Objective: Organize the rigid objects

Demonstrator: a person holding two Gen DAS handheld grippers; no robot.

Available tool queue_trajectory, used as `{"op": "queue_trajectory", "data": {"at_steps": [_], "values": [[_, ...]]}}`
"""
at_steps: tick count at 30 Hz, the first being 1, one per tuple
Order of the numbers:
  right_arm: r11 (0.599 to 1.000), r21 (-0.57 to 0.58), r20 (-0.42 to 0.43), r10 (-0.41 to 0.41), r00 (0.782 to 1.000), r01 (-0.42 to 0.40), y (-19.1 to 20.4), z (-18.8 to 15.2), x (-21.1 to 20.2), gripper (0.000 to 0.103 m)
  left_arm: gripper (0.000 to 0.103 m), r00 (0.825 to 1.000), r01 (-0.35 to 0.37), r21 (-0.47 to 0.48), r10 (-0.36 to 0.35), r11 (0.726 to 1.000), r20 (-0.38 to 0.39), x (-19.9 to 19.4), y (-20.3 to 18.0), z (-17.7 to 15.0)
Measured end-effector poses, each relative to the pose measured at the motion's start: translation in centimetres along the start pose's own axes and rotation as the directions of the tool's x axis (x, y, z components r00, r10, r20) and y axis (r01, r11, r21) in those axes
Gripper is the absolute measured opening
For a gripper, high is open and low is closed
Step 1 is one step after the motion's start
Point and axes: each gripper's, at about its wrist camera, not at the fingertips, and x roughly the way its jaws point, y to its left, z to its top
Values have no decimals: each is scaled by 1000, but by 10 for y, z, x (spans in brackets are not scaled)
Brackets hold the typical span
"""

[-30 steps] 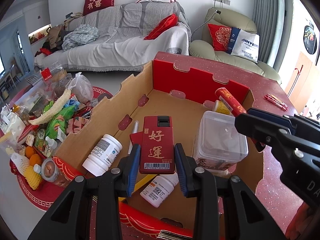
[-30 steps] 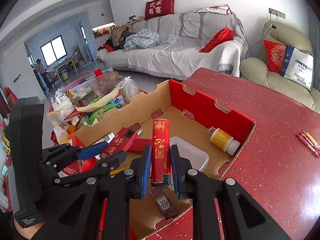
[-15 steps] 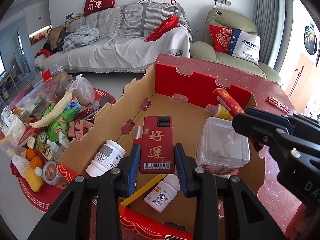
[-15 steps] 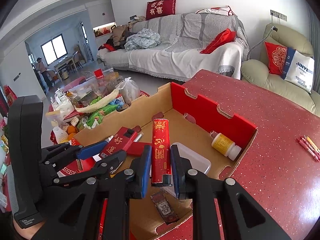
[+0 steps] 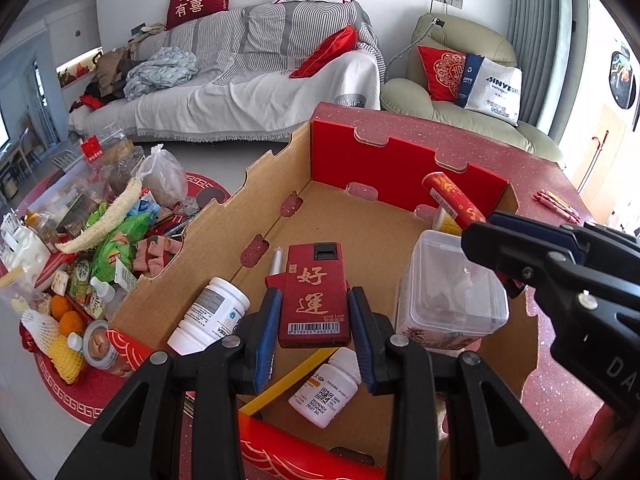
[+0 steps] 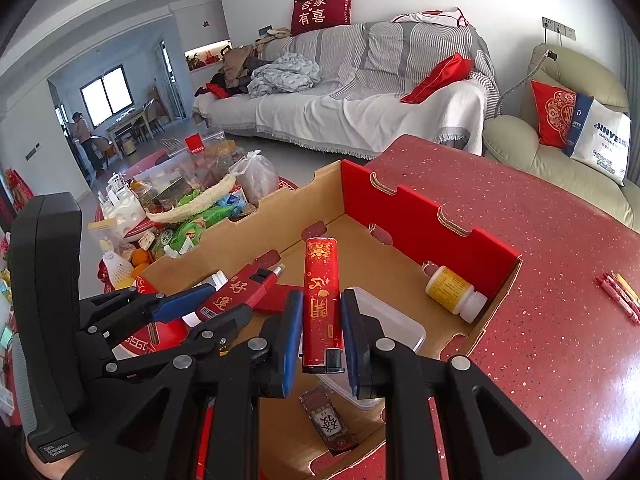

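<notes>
Above the cardboard box (image 5: 280, 184), the left gripper (image 5: 314, 316) pinches a flat red lighter (image 5: 315, 292) and the right gripper (image 6: 321, 332) a slim red lighter (image 6: 321, 300); bottles (image 5: 208, 316) already lie inside, both lighters unplaced.

- We count two grippers: left gripper (image 5: 314, 312), right gripper (image 6: 321, 328).
- Two red lighters: flat one (image 5: 315, 294), slim one (image 6: 321, 304).
- Three pill bottles (image 5: 210, 316) (image 5: 326, 390) (image 6: 456, 294).
- One clear plastic container (image 5: 452, 288).
- One cardboard box (image 5: 394, 164).
</notes>
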Motion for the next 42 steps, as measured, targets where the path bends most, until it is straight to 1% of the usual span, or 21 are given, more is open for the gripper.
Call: {"op": "queue_trajectory", "data": {"at_steps": [5,8,9,10,12,14,15,16,19,22,23,24,25,26,28,36,42], "values": [[1000,0,-1,1,1000,-1,0,0,0,20,37,1000,3,2,-3,1000,-3,2,0,0],[1000,-1,-7,9,1000,-9,-1,2,1,20,37,1000,9,25,-9,1000,-12,5,-3,0],[1000,5,-4,10,1000,-10,-2,3,1,20,39,1000,11,32,-11,999,-12,5,-3,1],[1000,11,-2,10,1000,-10,-3,4,1,21,42,1000,7,39,-7,999,-10,5,-5,1],[1000,24,-1,8,1000,-8,-7,5,0,21,66,1000,-12,47,12,999,4,3,-7,2],[999,42,10,12,1000,-13,-11,5,-3,47,74,1000,-8,67,7,998,15,0,-11,2],[999,49,25,9,1000,-10,-12,4,-6,71,77,1000,-6,80,4,997,18,-1,-13,3],[999,51,41,9,999,-11,-14,4,-10,73,79,1000,-6,86,4,996,21,-2,-14,4],[998,55,62,4,998,-7,-17,5,-18,73,84,1000,14,73,-15,997,12,-1,-14,7],[998,63,77,0,997,-5,-20,4,-27,73,90,999,46,60,-47,997,15,-4,-14,9],[998,68,82,-2,997,-3,-21,4,-29,73,93,999,47,66,-48,997,23,-6,-16,9],[997,73,85,-1,996,-5,-24,3,-31,73,100,999,41,71,-43,997,33,-9,-17,9],[997,78,87,-2,996,-5,-26,2,-33,73,103,998,36,76,-39,996,48,-12,-19,9],[997,82,90,-5,996,-3,-27,2,-35,73,103,997,36,78,-41,996,64,-15,-20,9],[996,91,92,-10,996,2,-31,0,-38,73,103,996,42,72,-47,997,71,-18,-21,11],[993,115,98,-21,995,10,-42,-4,-44,73,103,998,38,53,-41,998,56,-18,-21,12],[993,115,100,-21,995,10,-43,-5,-45,73,103,997,53,27,-55,998,58,-21,-19,13]]}}
